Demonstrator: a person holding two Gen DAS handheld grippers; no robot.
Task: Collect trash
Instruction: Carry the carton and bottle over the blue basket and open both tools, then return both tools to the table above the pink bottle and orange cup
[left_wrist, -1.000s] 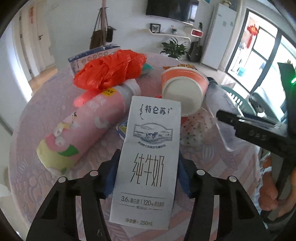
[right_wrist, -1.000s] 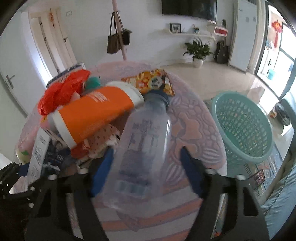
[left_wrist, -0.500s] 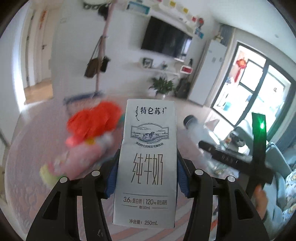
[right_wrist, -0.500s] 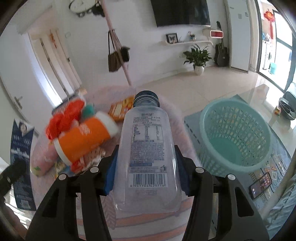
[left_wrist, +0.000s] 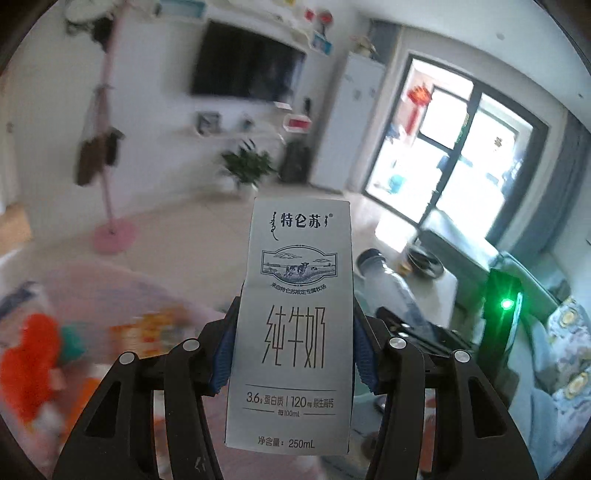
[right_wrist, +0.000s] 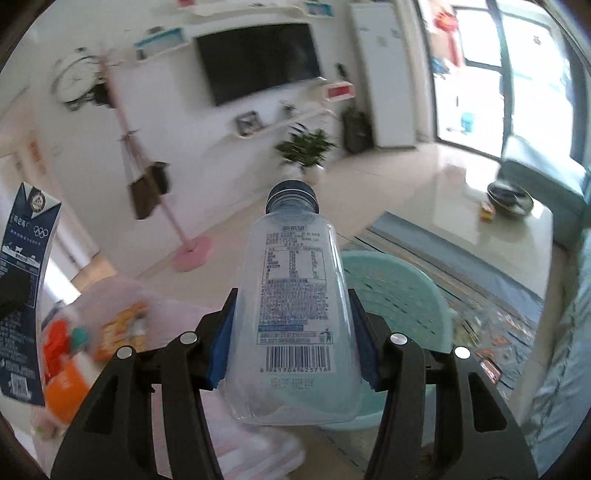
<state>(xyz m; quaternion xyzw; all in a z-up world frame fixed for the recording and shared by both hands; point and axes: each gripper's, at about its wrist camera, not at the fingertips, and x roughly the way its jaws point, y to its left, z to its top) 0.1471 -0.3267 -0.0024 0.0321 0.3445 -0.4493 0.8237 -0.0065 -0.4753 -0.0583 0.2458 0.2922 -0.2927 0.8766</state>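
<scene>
My left gripper (left_wrist: 293, 354) is shut on a grey 250 mL milk carton (left_wrist: 295, 314) and holds it upright in the air, above the pink table (left_wrist: 122, 295). My right gripper (right_wrist: 293, 343) is shut on a clear plastic bottle (right_wrist: 295, 295) with a dark cap, held up over the near rim of a teal laundry-style basket (right_wrist: 402, 295). The bottle also shows in the left wrist view (left_wrist: 391, 288), to the right of the carton. The carton shows at the left edge of the right wrist view (right_wrist: 26, 288).
More trash lies blurred on the table: a red plastic bag (left_wrist: 29, 358), an orange cup (right_wrist: 70, 384), a snack packet (right_wrist: 122, 328). A pink coat stand (right_wrist: 177, 236), a plant (right_wrist: 306, 151) and a low table (right_wrist: 509, 221) stand farther off.
Both grippers have lifted their items off the table and swung right. The bottle now hangs over the basket; the table pile has dropped to the lower left of both views.
</scene>
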